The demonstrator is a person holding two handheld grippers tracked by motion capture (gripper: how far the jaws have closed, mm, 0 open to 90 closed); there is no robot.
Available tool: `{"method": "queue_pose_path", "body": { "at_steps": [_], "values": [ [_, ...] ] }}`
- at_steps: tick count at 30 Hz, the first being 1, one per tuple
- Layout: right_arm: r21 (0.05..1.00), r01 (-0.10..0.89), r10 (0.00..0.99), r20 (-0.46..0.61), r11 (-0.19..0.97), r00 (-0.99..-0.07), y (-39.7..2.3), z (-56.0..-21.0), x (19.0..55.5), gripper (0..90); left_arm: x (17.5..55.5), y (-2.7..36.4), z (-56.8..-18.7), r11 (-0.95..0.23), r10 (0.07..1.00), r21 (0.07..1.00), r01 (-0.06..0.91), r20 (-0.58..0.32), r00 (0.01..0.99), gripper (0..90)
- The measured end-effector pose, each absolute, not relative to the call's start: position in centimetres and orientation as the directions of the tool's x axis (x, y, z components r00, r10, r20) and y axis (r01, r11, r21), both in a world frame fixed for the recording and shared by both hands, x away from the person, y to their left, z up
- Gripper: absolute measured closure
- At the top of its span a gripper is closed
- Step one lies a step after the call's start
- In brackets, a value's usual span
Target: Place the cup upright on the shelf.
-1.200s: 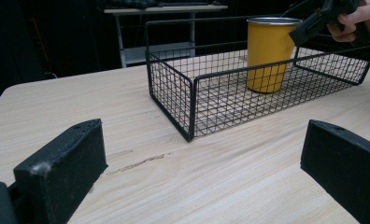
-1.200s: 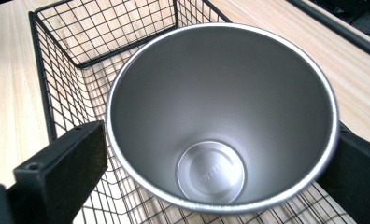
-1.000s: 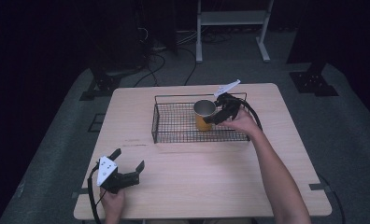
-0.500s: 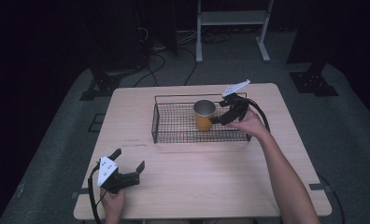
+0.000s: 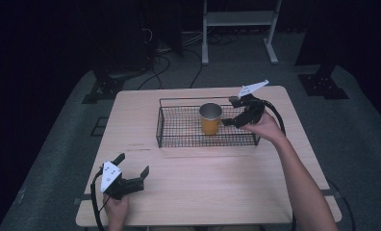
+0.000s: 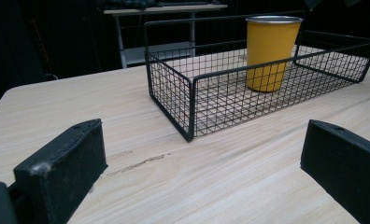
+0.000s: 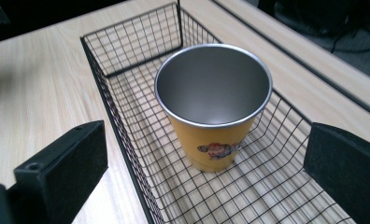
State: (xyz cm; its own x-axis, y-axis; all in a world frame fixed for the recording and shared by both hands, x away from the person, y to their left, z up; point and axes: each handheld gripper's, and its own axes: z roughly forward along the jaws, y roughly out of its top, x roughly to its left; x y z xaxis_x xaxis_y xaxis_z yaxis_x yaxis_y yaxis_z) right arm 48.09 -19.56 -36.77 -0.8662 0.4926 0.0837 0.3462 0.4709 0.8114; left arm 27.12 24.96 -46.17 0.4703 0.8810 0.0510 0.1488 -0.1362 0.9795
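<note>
A yellow metal cup (image 5: 210,118) (image 6: 270,51) (image 7: 213,107) stands upright in a black wire basket (image 5: 179,129) (image 6: 192,88) (image 7: 127,121) at the table's far middle. Its inside is bare steel and a small picture is on its side. My right gripper (image 5: 228,111) (image 7: 206,179) hovers open over the basket's right end, just right of the cup and apart from it. Down at the front left corner, my left gripper (image 5: 133,163) (image 6: 202,172) rests open just above the table, pointing toward the basket with nothing between its jaws.
The light wooden table (image 5: 217,178) has bare room between the basket and its front edge. A white metal stand (image 5: 239,19) and cables (image 5: 169,53) lie on the dark floor behind the table.
My right gripper has drawn back to the right, away from the cup, which stays standing in the basket. The left gripper has not moved.
</note>
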Motion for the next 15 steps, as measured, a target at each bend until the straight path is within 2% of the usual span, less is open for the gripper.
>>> {"method": "queue_pose_path", "body": {
  "at_steps": [15],
  "values": [
    [0.845,0.347,0.493,0.117,0.406,-0.862,-22.1,-36.9,46.3,0.0,27.1,24.9,-46.2,-0.139,0.882,0.979,0.149,0.054,0.468,0.0]
  ]
}}
